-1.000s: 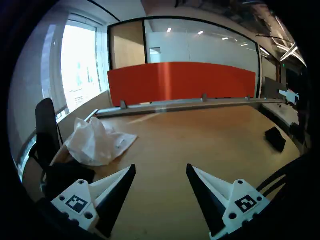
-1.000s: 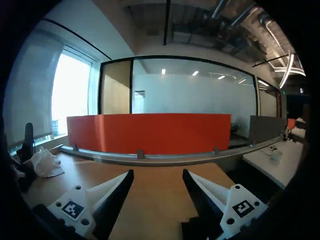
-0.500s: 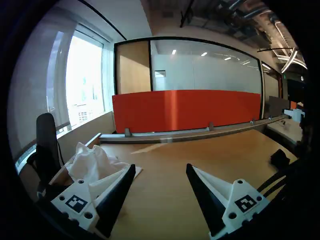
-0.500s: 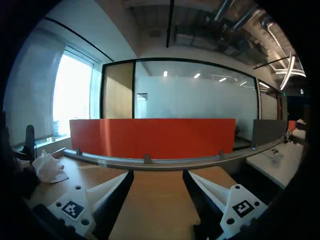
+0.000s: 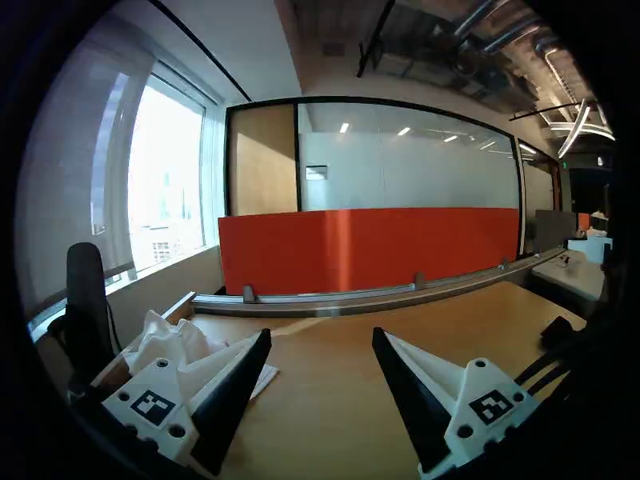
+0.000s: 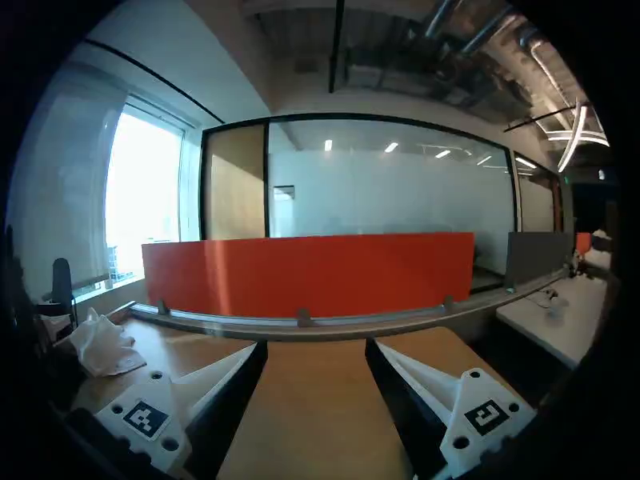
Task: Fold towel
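On wooden desk [image 5: 328, 384], crumpled white towel [image 5: 170, 342].

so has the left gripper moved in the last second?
Yes. The left gripper pitched up: the orange divider sits lower in its view.

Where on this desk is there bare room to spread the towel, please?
The wooden desk is bare from the crumpled towel across to the small black object, up to the orange divider. The towel's left corner is crowded.
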